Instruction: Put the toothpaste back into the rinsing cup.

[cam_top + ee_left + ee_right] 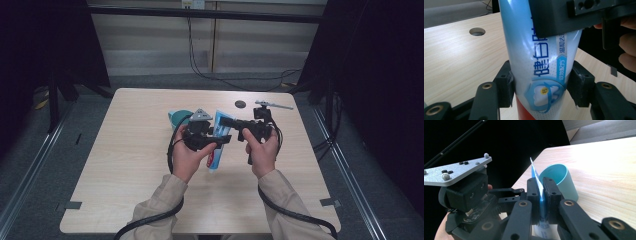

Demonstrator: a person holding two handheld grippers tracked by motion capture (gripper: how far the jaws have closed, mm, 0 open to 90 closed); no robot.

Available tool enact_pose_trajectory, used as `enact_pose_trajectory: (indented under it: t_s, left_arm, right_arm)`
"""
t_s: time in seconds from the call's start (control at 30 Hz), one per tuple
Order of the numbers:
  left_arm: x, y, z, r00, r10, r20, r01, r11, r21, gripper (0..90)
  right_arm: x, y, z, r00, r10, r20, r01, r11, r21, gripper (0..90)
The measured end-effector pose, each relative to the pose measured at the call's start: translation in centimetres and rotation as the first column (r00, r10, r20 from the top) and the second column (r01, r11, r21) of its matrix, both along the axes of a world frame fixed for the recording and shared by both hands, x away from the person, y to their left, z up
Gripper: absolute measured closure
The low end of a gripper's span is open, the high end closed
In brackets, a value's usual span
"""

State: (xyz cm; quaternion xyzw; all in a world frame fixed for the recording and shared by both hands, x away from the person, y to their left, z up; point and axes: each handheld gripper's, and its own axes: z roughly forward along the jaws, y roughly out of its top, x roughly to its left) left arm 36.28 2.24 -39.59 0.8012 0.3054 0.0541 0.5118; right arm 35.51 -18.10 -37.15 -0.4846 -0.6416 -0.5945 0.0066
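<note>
A blue and white toothpaste tube (218, 147) with a red lower end is held in the air over the middle of the table between both grippers. My left gripper (221, 140) comes from the left, and its pads (505, 86) press the tube's (541, 62) wide body from both sides. My right gripper (223, 121) reaches in from the right and is shut on the tube's flat crimped end (537, 176). In the right gripper view its jaws (541, 192) pinch that thin edge. The left gripper's grey plate (456, 171) stands close by.
A teal cup (178, 119) stands on the light wooden table (125, 150) just behind the left hand; it lies past the jaws in the right gripper view (560, 181). A round hole (240, 104) is in the tabletop farther back. Dark cables trail from both grippers to the near edge.
</note>
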Motion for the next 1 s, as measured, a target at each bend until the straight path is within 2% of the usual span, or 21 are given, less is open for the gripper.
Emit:
enact_pose_trajectory:
  t_s: [0.07,0.13,0.33,0.4,0.43,0.47,0.5,0.53,0.57,0.6,0.67,0.73,0.87,0.93,1.0]
  left_arm:
    - [-0.1,-0.1,0.0,1.0,0.009,-0.002,-0.009,0.9999,0.009,47.1]
    - [-0.1,0.0,-0.1,1.0,0.009,-0.004,-0.009,1.0,-0.002,48.9]
    - [-0.5,0.4,0.4,0.9995,0.022,0.024,-0.022,0.9997,0.003,64.0]
    - [-0.5,0.6,0.5,0.9998,0.01,0.015,-0.01,0.9999,0.012,67.3]
    - [-0.6,0.7,0.5,0.9999,0.008,0.015,-0.008,0.9999,0.011,69.1]
    - [-0.6,0.8,0.5,0.9998,0.002,0.02,-0.003,0.9996,0.028,70.5]
    - [-0.6,0.8,0.5,0.9998,0.002,0.02,-0.003,0.9996,0.028,71.9]
    - [-0.6,1.0,0.5,0.9998,0.001,0.021,-0.002,0.9993,0.036,71.9]
    - [-0.6,1.4,0.6,0.9999,0.003,0.017,-0.003,0.9995,0.03,72.5]
    - [-0.5,1.7,0.7,0.9999,0.0,0.015,-0.001,0.9997,0.025,72.7]
    - [-0.4,2.2,1.1,0.9998,0.003,0.018,-0.003,0.9997,0.025,72.9]
    - [-0.2,2.7,1.5,0.9997,0.012,0.019,-0.012,0.9993,0.034,72.9]
    - [0.1,3.6,2.1,0.9994,0.025,0.023,-0.026,0.999,0.035,72.9]
    - [0.2,4.0,2.2,0.9991,0.032,0.027,-0.033,0.9989,0.033,72.9]
    - [0.3,4.3,2.4,0.9989,0.034,0.032,-0.034,0.9992,0.022,73.0]
  right_arm:
    - [0.0,0.0,-0.1,1.0,0.0,-0.001,0.0,1.0,-0.002,84.3]
    - [-0.1,0.1,-0.1,0.9999,-0.004,0.011,0.004,0.9999,-0.009,84.4]
    - [-0.2,0.4,0.0,0.9995,0.0,0.032,-0.001,0.9999,0.015,81.8]
    - [-0.2,0.5,0.2,0.9986,0.017,0.051,-0.017,0.9999,-0.004,78.7]
    - [-0.2,0.5,0.3,0.9975,0.028,0.064,-0.027,0.9995,-0.018,75.9]
    - [-0.2,0.5,0.3,0.9971,0.037,0.066,-0.036,0.9991,-0.02,72.0]
    - [-0.1,0.4,0.3,0.9963,0.044,0.075,-0.043,0.999,-0.014,63.9]
    - [-0.1,0.4,0.3,0.9963,0.044,0.075,-0.043,0.999,-0.014,63.9]
    - [0.0,0.0,0.4,0.9938,0.056,0.096,-0.054,0.9983,-0.019,44.0]
    - [-0.1,-0.2,0.4,0.9929,0.055,0.106,-0.052,0.998,-0.035,40.2]
    - [-0.3,-0.7,0.2,0.9896,0.046,0.136,-0.042,0.9985,-0.034,35.8]
    - [-0.5,-1.5,-0.4,0.9885,0.043,0.145,-0.038,0.9986,-0.037,28.8]
    - [-1.4,-3.1,-2.0,0.9841,0.039,0.173,-0.03,0.9983,-0.05,25.6]
    - [-1.8,-3.6,-3.0,0.9837,0.051,0.173,-0.036,0.9955,-0.088,20.7]
    - [-2.2,-3.8,-3.9,0.9807,0.089,0.174,-0.066,0.9892,-0.131,17.5]
